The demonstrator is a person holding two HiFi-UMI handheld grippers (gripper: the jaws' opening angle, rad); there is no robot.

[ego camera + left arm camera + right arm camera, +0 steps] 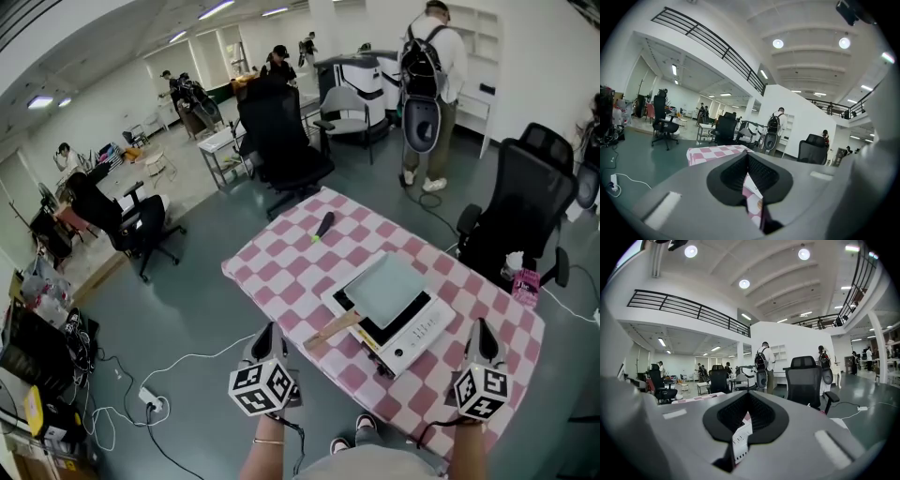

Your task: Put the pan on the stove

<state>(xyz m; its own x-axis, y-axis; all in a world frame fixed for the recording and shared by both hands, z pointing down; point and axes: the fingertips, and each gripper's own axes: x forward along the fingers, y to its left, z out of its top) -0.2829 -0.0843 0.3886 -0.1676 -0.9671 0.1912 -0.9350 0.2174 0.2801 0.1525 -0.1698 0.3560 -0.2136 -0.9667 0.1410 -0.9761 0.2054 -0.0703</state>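
Square pan (pixel 386 289), head view first: it's already parked flat on the white induction stove (pixel 419 342), in the middle of the checkered tablecloth (pixel 281 272). Its wooden handle (pixel 330 330) is stuck out past the stove's edge toward the near left. That long axis is aimed roughly at the left gripper (pixel 268 328), so the handle end is reached more easily from that side. The right gripper (pixel 484 324) is held off the near right corner, closer to the stove's control panel than to the handle. Both are kept back at the table edge, with nothing touched.

Left gripper view: the jaws of the left gripper (pixel 748 158) are pressed together with nothing pinched, and only pink checks are glimpsed through the slit.

Right gripper view: same deal for the right gripper (pixel 747 398), closed up and empty, with a sliver of the stove (pixel 740 441) seen below.
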